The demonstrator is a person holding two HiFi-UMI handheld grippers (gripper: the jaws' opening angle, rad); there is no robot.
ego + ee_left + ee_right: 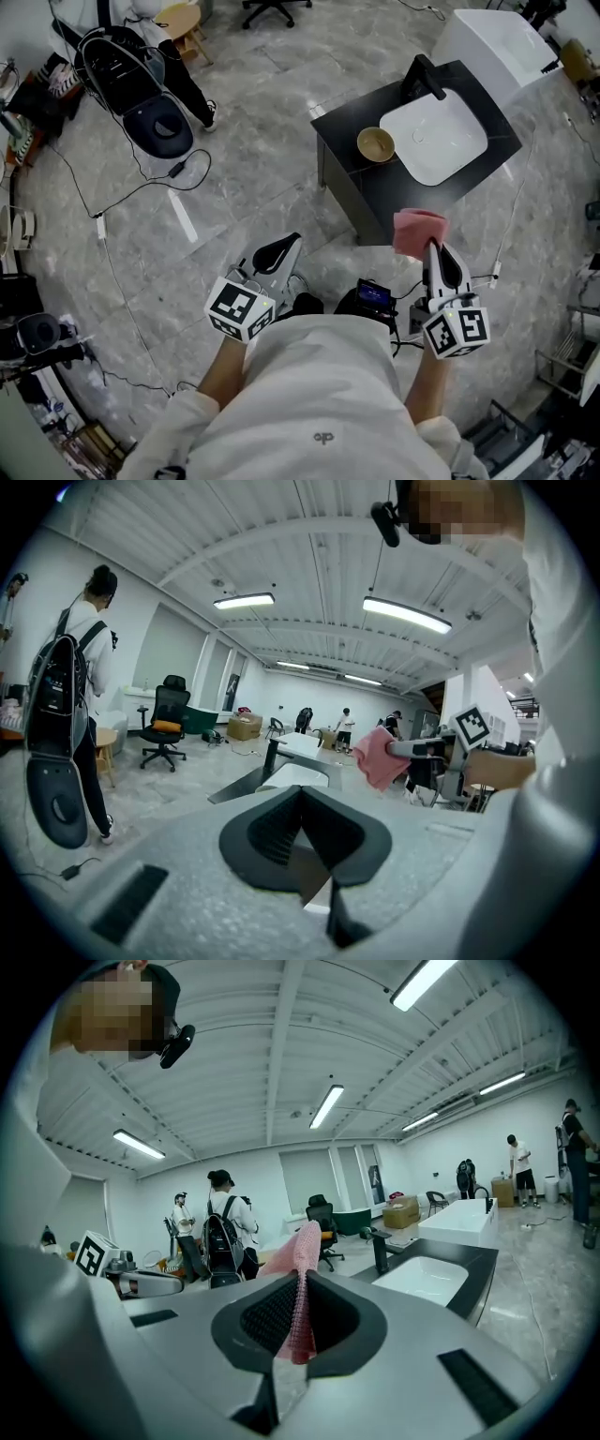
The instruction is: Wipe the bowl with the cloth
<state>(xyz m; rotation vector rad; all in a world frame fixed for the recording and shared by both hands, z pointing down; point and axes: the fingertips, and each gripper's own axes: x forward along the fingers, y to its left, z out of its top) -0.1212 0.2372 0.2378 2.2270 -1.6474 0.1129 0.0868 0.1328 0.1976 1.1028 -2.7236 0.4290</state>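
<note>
Head view: dark tabletop (pixel 345 129) in the upper right of frame, with a white sink basin (pixel 433 139) set in it and a black faucet (pixel 422 77) at the far edge. Right tongs (pixel 429 246) are lower right of centre and point up-frame at the tabletop's near edge. They are clamped on the pink cloth (pixel 418 231); the right gripper view shows fabric pinched between the pads and sticking up past them. Left tongs (pixel 292 240) are lower centre-left over the floor. Their jaws are closed together with nothing between them, as the left gripper view shows. Bowl (pixel 376 144) is small, tan and upright with its mouth up. It sits on the tabletop just beside the basin's left edge, near the tabletop's left corner. It shows in neither gripper view.

Key relation: the bowl lies up-frame and a bit left of the cloth, well apart from both tongs. The right tongs are nearer to it than the left. The cloth bunch overlaps the tabletop's near edge in the picture, but whether it touches can't be told. The bowl is round, so there is no long axis to line up with; entry would be from above into the mouth.

Judgement: this is the approach and wiping has not started. The next move likely takes the right tongs up-frame and slightly left, then down into the bowl. The left tongs would have to open to steady the rim, and they have farther to go. Risk: an unheld bowl may slide toward the basin or off the left edge.
</note>
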